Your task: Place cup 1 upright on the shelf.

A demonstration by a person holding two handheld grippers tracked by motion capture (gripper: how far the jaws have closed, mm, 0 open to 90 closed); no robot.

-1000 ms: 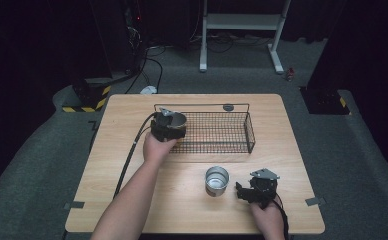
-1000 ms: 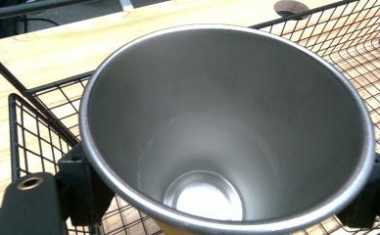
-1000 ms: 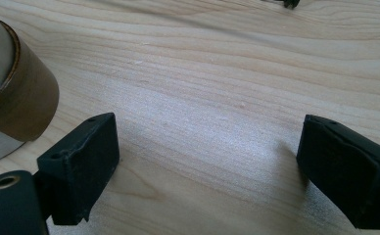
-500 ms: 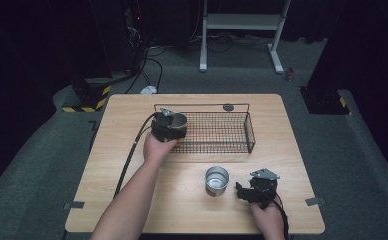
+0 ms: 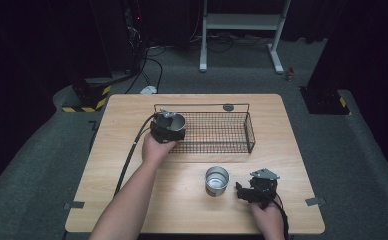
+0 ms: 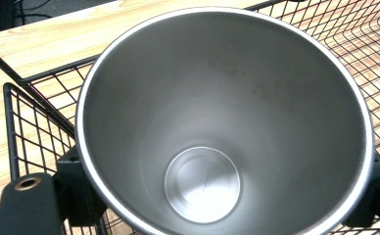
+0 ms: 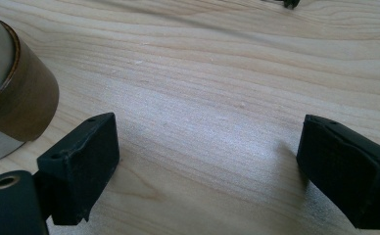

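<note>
The left gripper [image 5: 168,131] clamps a steel cup [image 6: 225,122] over the wire basket's [image 5: 232,131] left end, while the right gripper [image 7: 207,166] rests wide open and empty beside another steel cup [image 5: 217,180] on the wooden table [image 5: 182,200]

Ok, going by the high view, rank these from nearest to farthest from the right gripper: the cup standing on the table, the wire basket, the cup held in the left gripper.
1. Cup standing on the table: just to the left of the right gripper.
2. Wire basket: beyond it, toward the table's far side.
3. Cup held in the left gripper: at the basket's left end, farthest.
</note>
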